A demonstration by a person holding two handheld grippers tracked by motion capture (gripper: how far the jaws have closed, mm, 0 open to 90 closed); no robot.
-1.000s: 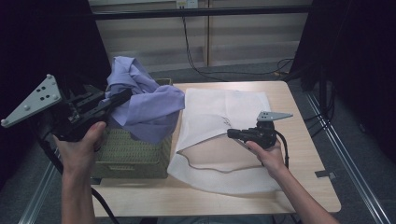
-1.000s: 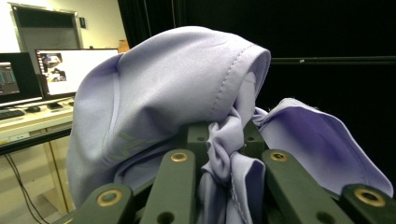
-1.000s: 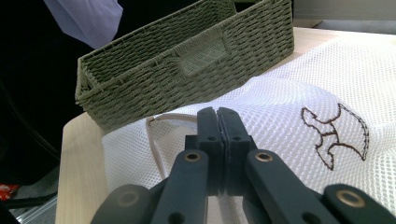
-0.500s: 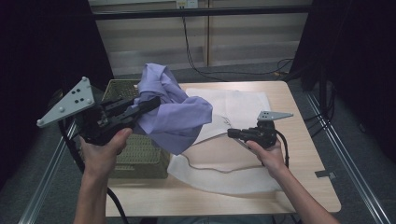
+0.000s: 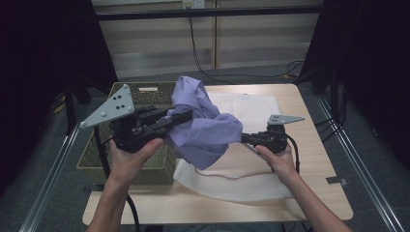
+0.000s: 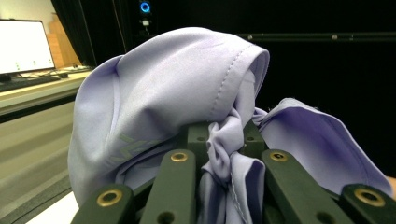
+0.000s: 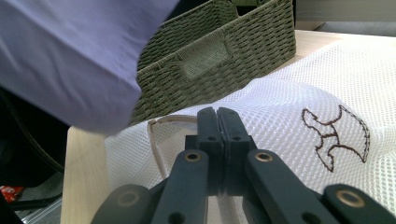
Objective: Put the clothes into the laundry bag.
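A: How is the high view lit?
B: Dimly; the bench is lit from above, the surroundings left dark

A: And sharpness?
B: Close fingers are rendered soft

The left hand holds the left gripper raised above the table, pointing to the right and a little away from the person; its jaws are closed tight on a bunch of lilac cloth. The left forearm comes up from the bottom edge. The right hand keeps the right gripper low, pointing left, with the jaws pressed together on the edge of a white mesh bag.
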